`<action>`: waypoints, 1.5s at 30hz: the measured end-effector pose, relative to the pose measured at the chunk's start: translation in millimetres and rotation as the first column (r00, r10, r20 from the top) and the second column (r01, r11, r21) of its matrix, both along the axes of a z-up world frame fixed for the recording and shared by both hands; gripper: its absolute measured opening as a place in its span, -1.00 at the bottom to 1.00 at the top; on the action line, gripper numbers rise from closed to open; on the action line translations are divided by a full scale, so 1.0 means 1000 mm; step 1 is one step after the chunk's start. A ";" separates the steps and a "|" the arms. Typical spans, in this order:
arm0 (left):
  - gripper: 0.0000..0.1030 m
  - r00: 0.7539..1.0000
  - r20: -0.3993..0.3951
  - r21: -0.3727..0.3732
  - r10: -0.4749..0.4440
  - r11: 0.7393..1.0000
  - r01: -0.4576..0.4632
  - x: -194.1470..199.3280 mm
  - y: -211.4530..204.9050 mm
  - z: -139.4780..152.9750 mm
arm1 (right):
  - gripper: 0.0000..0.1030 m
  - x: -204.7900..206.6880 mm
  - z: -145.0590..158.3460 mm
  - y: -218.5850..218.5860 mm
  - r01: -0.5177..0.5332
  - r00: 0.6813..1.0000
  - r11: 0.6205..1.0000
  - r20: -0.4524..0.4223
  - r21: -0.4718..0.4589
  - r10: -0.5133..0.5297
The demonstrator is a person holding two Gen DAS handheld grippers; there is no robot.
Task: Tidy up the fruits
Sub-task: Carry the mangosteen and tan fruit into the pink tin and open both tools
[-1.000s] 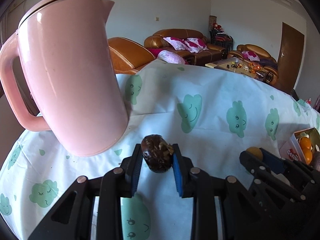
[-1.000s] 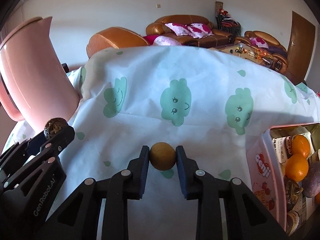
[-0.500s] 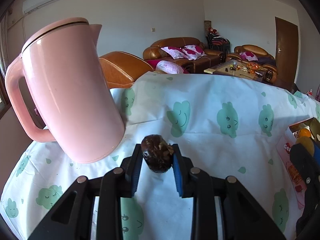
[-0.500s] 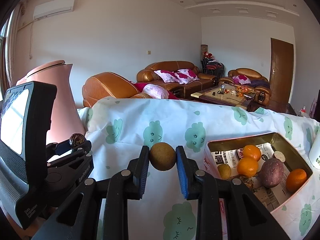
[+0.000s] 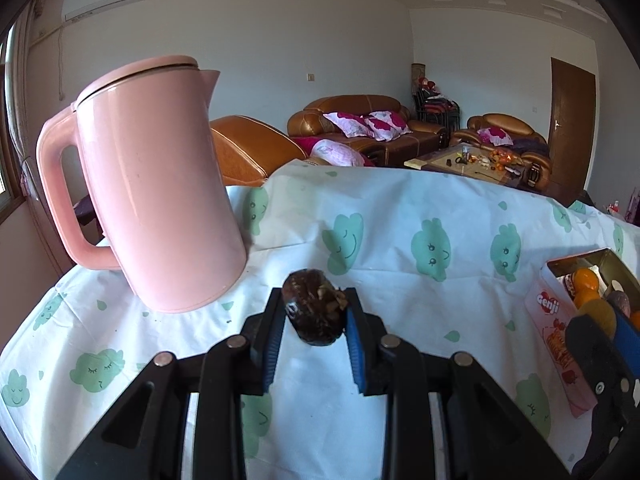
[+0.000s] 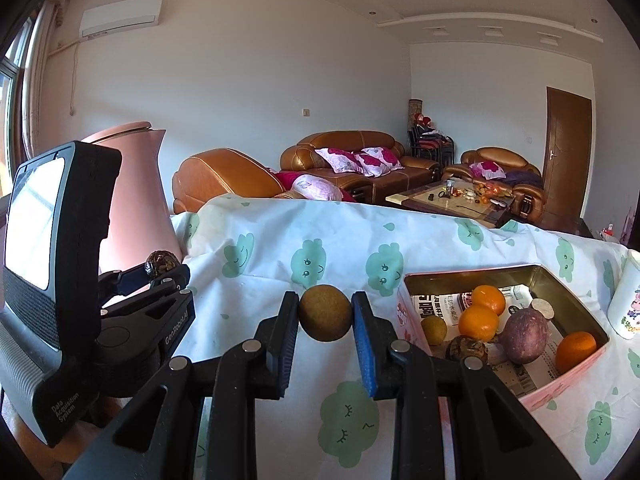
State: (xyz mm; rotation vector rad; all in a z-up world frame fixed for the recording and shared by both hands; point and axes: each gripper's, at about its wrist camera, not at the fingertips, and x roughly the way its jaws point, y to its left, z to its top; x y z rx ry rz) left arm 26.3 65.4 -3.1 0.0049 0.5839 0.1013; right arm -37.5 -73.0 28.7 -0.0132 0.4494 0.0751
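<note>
My left gripper [image 5: 313, 312] is shut on a dark brown wrinkled fruit [image 5: 313, 306], held above the tablecloth just right of the pink kettle [image 5: 160, 184]. In the right wrist view that same gripper [image 6: 162, 266] shows at the left with the dark fruit [image 6: 161, 261] at its tips. My right gripper [image 6: 325, 312] is shut on a round tan fruit [image 6: 325, 313], held above the cloth left of the pink tin [image 6: 404, 312]. The tin holds oranges [image 6: 478, 322], a purple fruit [image 6: 524, 336], a tan fruit [image 6: 434, 330] and a dark wrinkled one [image 6: 466, 350].
A white tablecloth [image 6: 304, 240] with green cloud prints covers the table. A white printed cup [image 6: 630, 300] stands at the far right beside the tin. Brown leather sofas [image 6: 352, 160] and a coffee table [image 6: 452, 200] lie beyond the table's far edge.
Both grippers have risen and tilted up, each keeping its fruit. The kettle looks smaller and further left, and the right view now looks into the open tin.
</note>
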 end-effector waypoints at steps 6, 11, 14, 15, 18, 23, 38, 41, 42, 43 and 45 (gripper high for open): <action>-0.41 0.999 0.022 0.001 -0.043 0.999 0.043 -0.014 -0.024 0.003 | -0.44 -0.014 0.000 -0.015 0.005 1.000 1.000 0.003 -0.001 -0.005; -0.41 0.997 0.034 -0.002 -0.070 0.998 0.070 -0.024 -0.042 0.004 | -0.44 -0.022 0.000 -0.033 0.013 1.000 1.000 0.008 -0.007 -0.013; -0.41 0.995 0.039 -0.009 -0.092 0.996 0.092 -0.027 -0.055 0.006 | -0.44 -0.026 0.000 -0.047 0.029 0.999 0.999 0.014 -0.014 -0.029; -0.41 0.994 0.042 -0.015 -0.101 0.995 0.102 -0.028 -0.059 0.007 | -0.44 -0.026 0.000 -0.052 0.036 0.999 0.999 0.015 -0.017 -0.035; -0.41 0.990 0.048 -0.025 -0.130 0.991 0.131 -0.031 -0.071 0.008 | -0.44 -0.026 0.000 -0.069 0.058 0.998 0.998 0.012 -0.014 -0.058; -0.41 0.983 0.065 -0.005 -0.171 0.985 0.172 -0.036 -0.096 0.010 | -0.44 -0.025 0.000 -0.093 0.098 0.995 0.995 0.012 -0.013 -0.098; -0.41 0.948 0.086 -0.021 -0.305 0.951 0.308 -0.030 -0.181 0.022 | -0.43 -0.022 0.006 -0.171 0.262 0.965 0.965 0.023 0.001 -0.262; -0.41 0.945 0.079 -0.038 -0.316 0.947 0.320 -0.025 -0.192 0.021 | -0.43 -0.019 0.009 -0.181 0.284 0.958 0.959 0.032 -0.002 -0.283; -0.41 0.944 0.077 -0.044 -0.321 0.945 0.325 -0.023 -0.196 0.022 | -0.43 -0.019 0.010 -0.183 0.291 0.956 0.957 0.036 -0.003 -0.290; -0.41 0.943 0.075 -0.048 -0.325 0.943 0.329 -0.022 -0.199 0.022 | -0.43 -0.018 0.011 -0.187 0.298 0.954 0.954 0.039 -0.004 -0.298; -0.41 0.941 0.072 -0.055 -0.331 0.940 0.335 -0.018 -0.205 0.022 | -0.43 -0.016 0.012 -0.194 0.312 0.949 0.950 0.040 0.003 -0.312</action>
